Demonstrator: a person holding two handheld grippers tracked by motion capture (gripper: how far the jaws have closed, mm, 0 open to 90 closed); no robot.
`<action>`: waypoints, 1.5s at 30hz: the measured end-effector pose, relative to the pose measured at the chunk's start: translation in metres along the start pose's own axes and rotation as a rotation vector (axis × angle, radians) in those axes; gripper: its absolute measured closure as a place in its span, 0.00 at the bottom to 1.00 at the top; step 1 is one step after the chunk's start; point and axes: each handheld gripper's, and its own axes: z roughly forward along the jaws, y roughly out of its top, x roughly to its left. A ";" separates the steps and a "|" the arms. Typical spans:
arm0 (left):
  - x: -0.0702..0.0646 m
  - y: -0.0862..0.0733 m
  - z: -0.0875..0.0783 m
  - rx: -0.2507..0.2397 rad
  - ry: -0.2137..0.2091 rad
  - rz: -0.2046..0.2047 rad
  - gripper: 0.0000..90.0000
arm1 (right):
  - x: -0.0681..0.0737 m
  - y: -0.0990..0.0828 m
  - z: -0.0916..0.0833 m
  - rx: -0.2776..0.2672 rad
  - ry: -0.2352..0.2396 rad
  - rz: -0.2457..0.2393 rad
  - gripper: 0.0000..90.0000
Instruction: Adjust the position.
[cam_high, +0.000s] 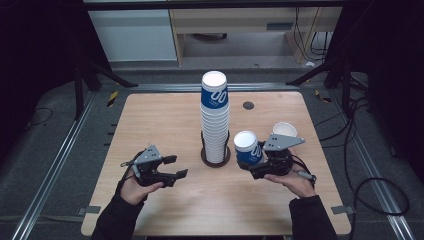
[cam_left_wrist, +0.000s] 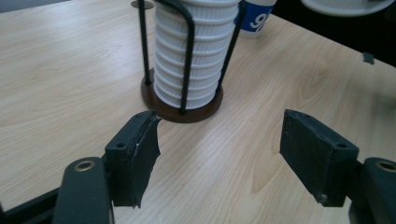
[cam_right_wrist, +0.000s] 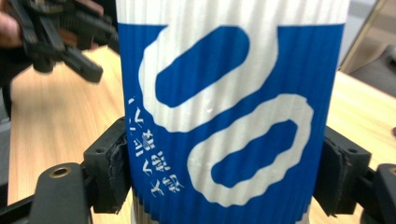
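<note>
Upside down, the blue-and-white cup (cam_high: 248, 148) sits clamped between the black jaws of the right gripper (cam_high: 256, 161), its white flat base up and its long axis close to upright, leaning slightly; it is held near the table's right edge, about midway between the near and far edges. Seen from the right gripper view, the cup (cam_right_wrist: 229, 116) has a finely ribbed paper wall, blue with looping white bands and a column of small white print, and the padded jaws press on both of its sides. At the middle of the table (cam_high: 165, 120), pale wood-grain laminate with rounded corners, stands a tall stack of cups (cam_high: 215, 117), also inverted, white ribbed rims piled one on another with a blue-printed cup on top. That stack sits in a holder (cam_left_wrist: 187, 100) with a round dark-brown base and thin black wire uprights. A further white cup (cam_high: 285, 130) stands just beyond the right gripper, toward the right edge. Near the left part of the near edge, the left gripper (cam_high: 172, 169) holds nothing, its jaws apart over bare wood
</note>
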 end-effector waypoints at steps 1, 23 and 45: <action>-0.001 0.001 0.000 -0.001 -0.009 0.003 0.31 | 0.001 0.000 0.002 0.010 0.007 -0.010 0.23; -0.024 0.011 0.006 0.003 -0.110 0.040 0.27 | 0.028 -0.004 0.047 0.157 0.121 -0.157 0.23; -0.044 0.023 0.022 0.008 -0.196 0.081 0.23 | 0.049 -0.006 0.078 0.239 0.193 -0.221 0.23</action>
